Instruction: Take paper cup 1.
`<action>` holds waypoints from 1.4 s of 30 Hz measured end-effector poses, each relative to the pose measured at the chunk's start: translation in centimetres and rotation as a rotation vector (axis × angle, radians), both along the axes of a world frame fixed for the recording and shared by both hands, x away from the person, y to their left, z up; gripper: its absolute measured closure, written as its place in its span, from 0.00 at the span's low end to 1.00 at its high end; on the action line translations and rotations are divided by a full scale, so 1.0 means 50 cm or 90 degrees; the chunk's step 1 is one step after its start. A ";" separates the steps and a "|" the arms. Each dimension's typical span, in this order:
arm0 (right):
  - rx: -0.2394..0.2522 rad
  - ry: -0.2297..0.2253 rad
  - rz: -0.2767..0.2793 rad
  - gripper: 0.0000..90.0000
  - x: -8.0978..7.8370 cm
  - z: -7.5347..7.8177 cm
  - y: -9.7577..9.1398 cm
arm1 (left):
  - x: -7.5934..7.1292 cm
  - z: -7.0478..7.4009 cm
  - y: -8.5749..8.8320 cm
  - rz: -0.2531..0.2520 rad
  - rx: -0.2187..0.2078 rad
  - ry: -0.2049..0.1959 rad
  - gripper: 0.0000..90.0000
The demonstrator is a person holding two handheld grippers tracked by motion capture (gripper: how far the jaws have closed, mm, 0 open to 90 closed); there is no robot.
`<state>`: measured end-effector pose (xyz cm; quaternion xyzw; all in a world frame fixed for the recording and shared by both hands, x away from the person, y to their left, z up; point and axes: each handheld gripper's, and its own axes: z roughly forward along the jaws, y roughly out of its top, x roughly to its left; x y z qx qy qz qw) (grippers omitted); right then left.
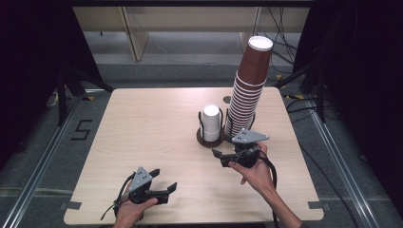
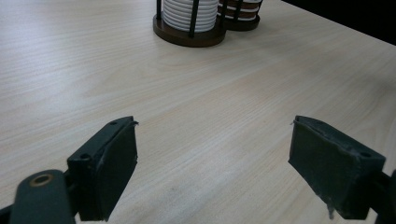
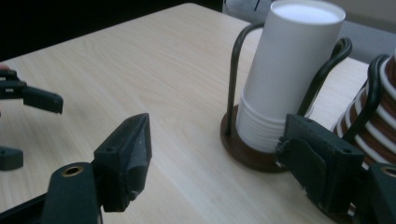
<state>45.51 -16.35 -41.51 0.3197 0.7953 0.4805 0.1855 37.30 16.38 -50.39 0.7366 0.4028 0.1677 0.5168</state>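
Pale wood table (image 1: 157, 142) fills the middle of the high view, ringed by grey floor and dark stands. Two cup stacks stand on it, right of centre: one short white stack (image 1: 212, 122) in a dark wire holder (image 1: 209, 139), and one tall brown stack (image 1: 249, 85) touching it on the right, leaning toward the upper right. Two grippers are in hand. Low and left of centre, close to the bottom table edge, the left gripper (image 1: 167, 183) hovers with jaws apart and nothing between them. Just below the holder, the right gripper (image 1: 219, 156) also grasps nothing, its jaws parted; in its own view the white stack (image 3: 285, 79) rises past the right jaw. Bare tabletop spreads wide across the left half.
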 end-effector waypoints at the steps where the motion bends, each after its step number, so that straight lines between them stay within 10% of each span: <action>1: -0.004 0.002 0.003 0.30 0.002 0.004 0.001 | 0.000 0.000 0.001 0.000 0.003 0.000 0.16; 25: 0.012 -0.008 -0.026 0.36 0.057 0.030 0.046 | 0.001 0.001 0.005 0.006 -0.001 0.004 0.16; 42: -0.007 -0.033 -0.134 0.39 0.139 0.041 0.082 | 0.001 0.001 0.009 0.003 0.000 0.006 0.16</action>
